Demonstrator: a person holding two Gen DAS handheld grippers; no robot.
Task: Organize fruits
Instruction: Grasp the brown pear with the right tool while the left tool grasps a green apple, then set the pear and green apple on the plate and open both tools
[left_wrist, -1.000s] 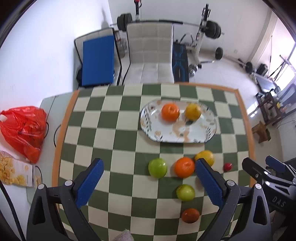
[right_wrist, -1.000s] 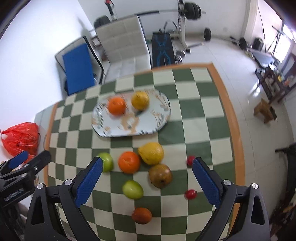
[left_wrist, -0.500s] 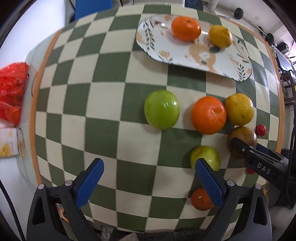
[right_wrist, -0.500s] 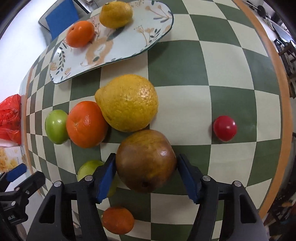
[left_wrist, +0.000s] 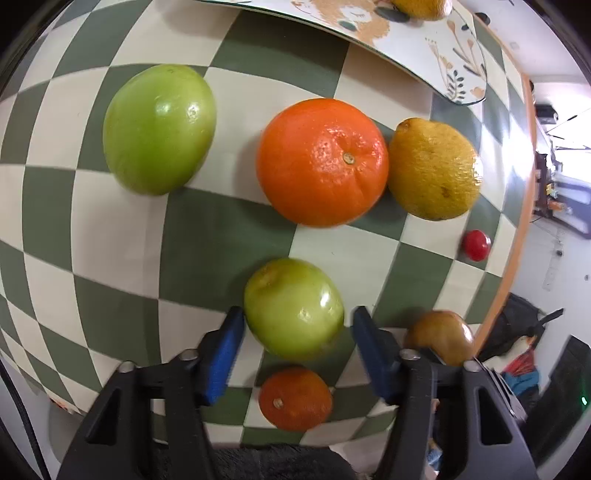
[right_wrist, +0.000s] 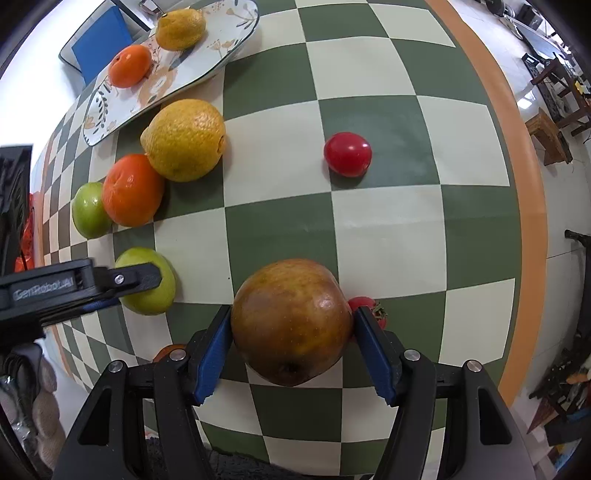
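My left gripper (left_wrist: 297, 332) straddles a small green fruit (left_wrist: 293, 308) resting on the checkered table. Its left pad touches the fruit and a thin gap shows at the right pad. My right gripper (right_wrist: 291, 332) is shut on a brown pear (right_wrist: 291, 319), both blue pads pressed to its sides. The same pear (left_wrist: 439, 338) shows at the lower right of the left wrist view. A patterned plate (right_wrist: 229, 40) at the far left holds an orange (right_wrist: 129, 66) and a lemon (right_wrist: 181, 29).
Loose on the table are a large green fruit (left_wrist: 159, 129), an orange (left_wrist: 321, 162), a lemon (left_wrist: 434, 170), a small mandarin (left_wrist: 295, 398) and a red tomato (right_wrist: 347, 154). Another tomato (right_wrist: 375, 314) peeks from behind the pear. The table's orange rim (right_wrist: 532, 206) runs along the right.
Both grippers dropped close to the table. The left narrowed from wide open to around the small green fruit. The right closed tight on the brown pear and carried it away from the lemon.
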